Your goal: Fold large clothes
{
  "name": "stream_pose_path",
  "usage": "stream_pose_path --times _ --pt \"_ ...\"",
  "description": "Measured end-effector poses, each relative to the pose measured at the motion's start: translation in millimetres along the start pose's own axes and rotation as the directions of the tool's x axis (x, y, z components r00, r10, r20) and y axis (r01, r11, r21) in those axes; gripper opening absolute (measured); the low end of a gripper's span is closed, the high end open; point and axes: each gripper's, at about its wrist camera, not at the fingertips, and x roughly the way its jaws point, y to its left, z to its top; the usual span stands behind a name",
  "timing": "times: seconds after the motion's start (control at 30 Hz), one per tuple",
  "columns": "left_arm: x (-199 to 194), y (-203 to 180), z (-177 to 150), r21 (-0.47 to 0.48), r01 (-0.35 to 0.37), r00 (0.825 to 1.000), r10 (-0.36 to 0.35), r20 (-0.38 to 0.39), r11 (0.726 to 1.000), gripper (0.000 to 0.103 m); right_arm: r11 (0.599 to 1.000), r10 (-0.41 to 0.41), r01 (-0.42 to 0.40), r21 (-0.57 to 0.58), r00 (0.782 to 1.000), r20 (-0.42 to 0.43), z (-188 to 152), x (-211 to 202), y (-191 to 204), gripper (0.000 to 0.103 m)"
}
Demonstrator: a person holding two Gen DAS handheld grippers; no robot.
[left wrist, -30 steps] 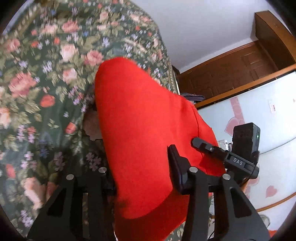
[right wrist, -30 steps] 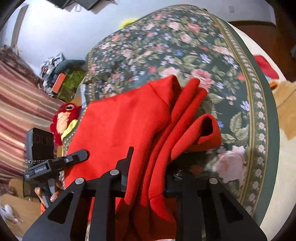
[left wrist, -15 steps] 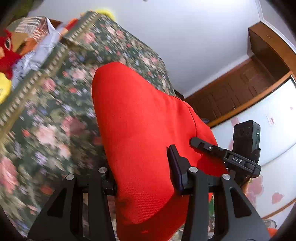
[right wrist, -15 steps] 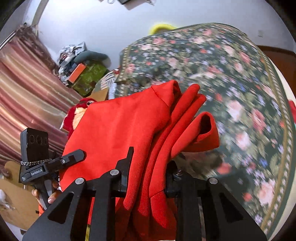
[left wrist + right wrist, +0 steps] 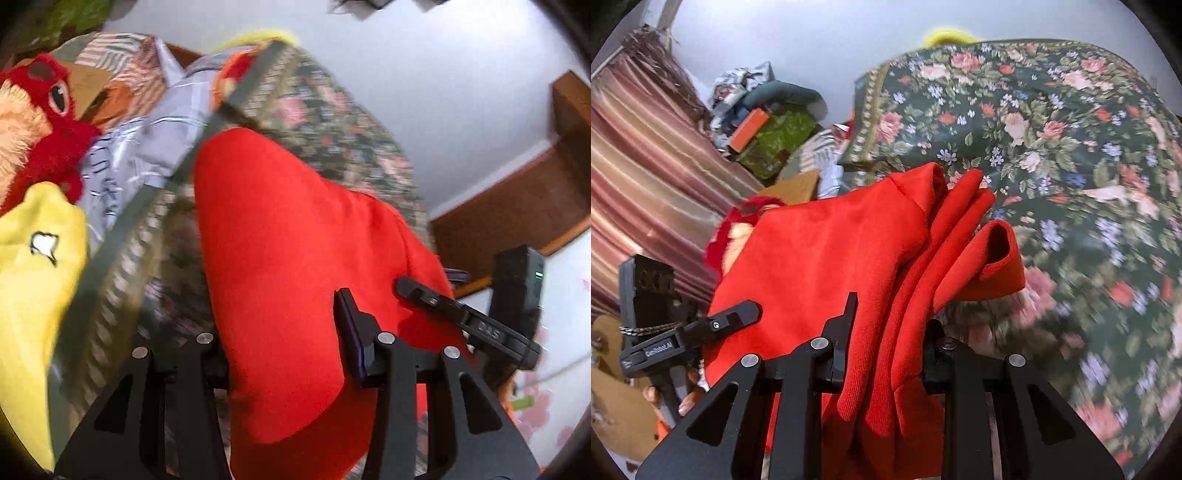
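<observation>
A large red garment point(image 5: 288, 258) hangs between both grippers, lifted above a bed with a dark floral bedspread point(image 5: 1052, 110). My left gripper point(image 5: 280, 350) is shut on one thick edge of the red garment. My right gripper point(image 5: 886, 343) is shut on the other edge, where several red layers and a cuffed sleeve end point(image 5: 997, 254) bunch up. The right gripper's body point(image 5: 480, 325) shows at the right in the left wrist view. The left gripper's body point(image 5: 676, 332) shows at the left in the right wrist view.
A red plush toy point(image 5: 51, 125) and a yellow plush point(image 5: 33, 280) lie beside the bed's left edge. Striped curtains point(image 5: 646, 177) and a pile of clutter point(image 5: 761, 125) stand beyond the bed. A wooden cabinet point(image 5: 535, 192) is at the right.
Both grippers have risen and tilted up with the red garment still held. The bedspread has dropped lower in view and the plush toys have come into the left wrist view.
</observation>
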Motion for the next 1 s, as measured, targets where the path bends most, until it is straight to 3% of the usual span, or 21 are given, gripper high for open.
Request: stream_pose_path --times 0.1,0.17,0.2,0.33,0.47,0.57,0.6,0.7,0.83,1.0 --pt "37 28 5 -0.037 -0.097 0.994 0.094 -0.057 0.995 0.046 0.998 -0.058 0.058 0.002 0.994 -0.089 -5 38 -9 0.023" --pt "63 48 0 -0.053 -0.175 0.977 0.167 -0.130 0.983 0.053 0.995 -0.097 0.102 0.020 0.980 -0.174 -16 59 -20 0.025" --pt "68 56 -7 -0.049 -0.200 0.972 0.192 -0.137 0.979 0.062 0.993 -0.107 0.114 0.025 0.977 -0.187 -22 62 -25 0.030" --pt "47 53 -25 -0.003 -0.192 0.978 0.191 -0.086 0.981 0.067 0.994 -0.102 0.109 0.019 0.967 -0.235 -43 57 -36 0.050" --pt "27 34 -44 0.094 -0.275 0.959 0.280 -0.046 0.957 0.075 0.991 -0.133 0.126 -0.045 0.966 -0.221 -60 34 -29 0.053" --pt "17 23 -64 0.160 -0.332 0.941 0.338 -0.012 0.930 0.092 0.979 -0.197 0.179 -0.101 0.957 -0.211 -69 25 -26 0.066" --pt "14 22 -70 0.169 -0.334 0.940 0.340 -0.006 0.927 0.094 0.975 -0.212 0.192 -0.113 0.955 -0.209 -73 21 -26 0.072" --pt "12 15 -87 0.203 -0.359 0.929 0.369 -0.010 0.911 0.094 0.971 -0.221 0.194 -0.142 0.953 -0.206 -86 10 -24 0.073" --pt "6 -10 -108 0.295 -0.453 0.881 0.473 0.002 0.841 0.094 0.969 -0.232 0.211 -0.129 0.958 -0.170 -97 -23 -17 0.073" --pt "-31 -41 -114 0.255 -0.402 0.913 0.405 0.044 0.879 0.094 0.977 -0.191 0.183 -0.111 0.979 -0.070 -95 -79 7 0.073"
